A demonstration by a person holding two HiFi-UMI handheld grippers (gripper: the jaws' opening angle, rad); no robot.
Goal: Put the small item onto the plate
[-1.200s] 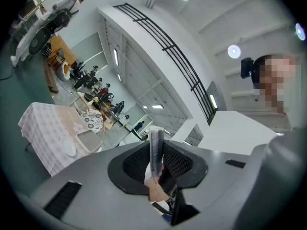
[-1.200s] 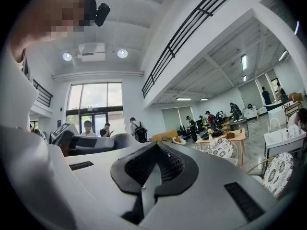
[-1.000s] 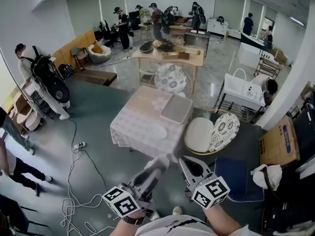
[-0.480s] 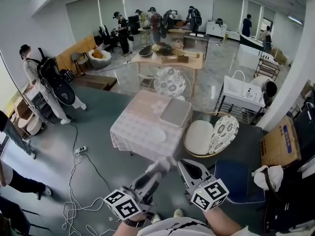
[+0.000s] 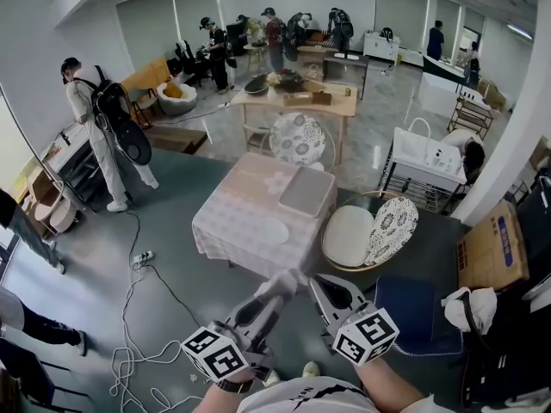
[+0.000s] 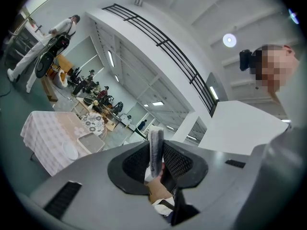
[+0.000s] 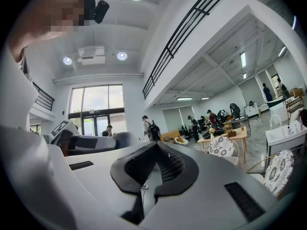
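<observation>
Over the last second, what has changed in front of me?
Only the person with the backpack at the left stepped rightward. The left tongs stay clamped on the small item, the right tongs shut and empty. The table and plate are unmoved.

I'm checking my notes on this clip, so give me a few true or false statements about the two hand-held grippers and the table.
1. The left hand-held gripper grips a small item. True.
2. The right hand-held gripper also holds something. False: its jaws are shut with nothing between them.
3. The white plate on the checked table has nothing on it. True.
4. The grey tray stands on the floor. False: it lies on the same table, beyond the plate.
</observation>
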